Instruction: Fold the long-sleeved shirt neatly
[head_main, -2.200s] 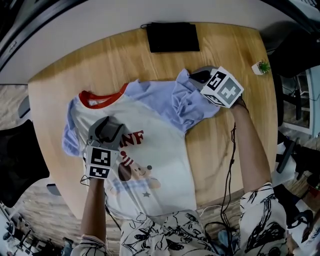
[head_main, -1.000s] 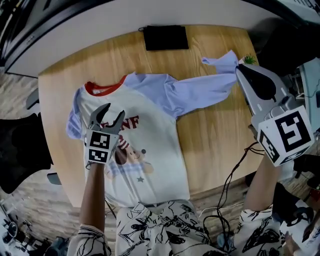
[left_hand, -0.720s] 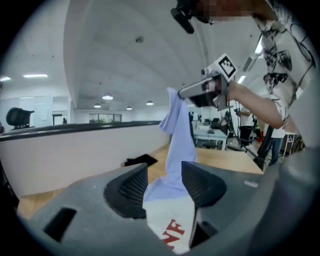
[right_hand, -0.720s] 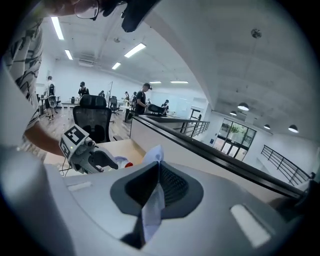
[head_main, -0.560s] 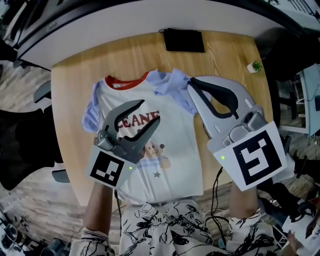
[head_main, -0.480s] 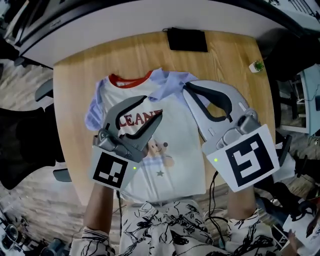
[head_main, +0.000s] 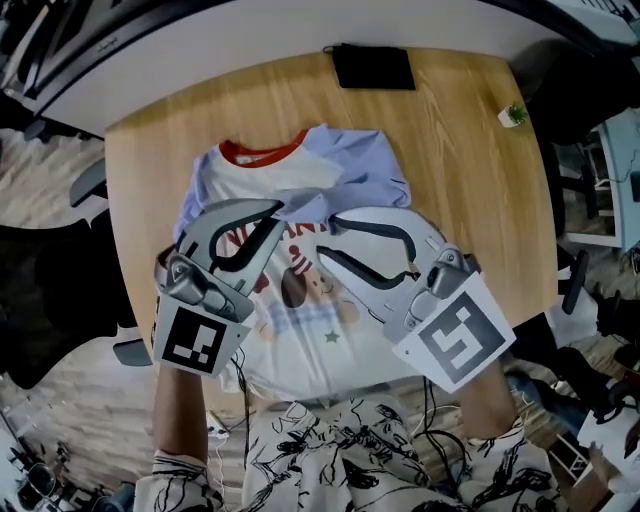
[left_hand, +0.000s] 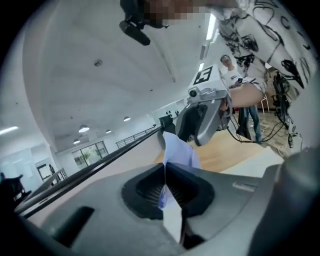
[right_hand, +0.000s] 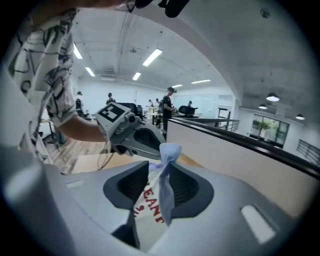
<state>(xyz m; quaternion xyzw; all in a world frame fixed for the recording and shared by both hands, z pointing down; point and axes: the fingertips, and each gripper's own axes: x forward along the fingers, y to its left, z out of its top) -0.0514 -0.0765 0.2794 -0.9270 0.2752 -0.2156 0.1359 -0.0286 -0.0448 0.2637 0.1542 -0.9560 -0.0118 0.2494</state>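
Step in hand: sleeve fold, mid-transfer between the tongs. The long-sleeved shirt (head_main: 300, 335) is spread front-up on the bench (head_main: 470, 200), directly under both tongs, with its collar (head_main: 262, 152) beyond their tips. The blue sleeve (head_main: 350, 180) on the right tongs' side is drawn in across the chest, just beyond the tips.

The left tongs (head_main: 277, 211) are clamped tight on a thin pinch of pale blue and white fabric (left_hand: 177, 150), just closed on it, and are held raised off the bench. The right tongs (head_main: 326, 238) are just being opened. Their jaws are narrowly parted, and a bunch of blue fabric and white cloth with red lettering (right_hand: 150, 220) is lodged between them, judged not gripped. The two sets of tips are held close together over the chest print. The other sleeve (head_main: 190, 215) is bunched on the outer side of the left tongs, not yet folded.

Next move, judged: the right tongs are to be opened wider and backed off without cloth being dragged along. The pinch in the left tongs is to be lowered and laid flat across the chest so no ridge is left. After that the other sleeve is to be drawn in the same way. Risk judged: chest cloth gets lifted with the sleeve and the fold is spoiled.
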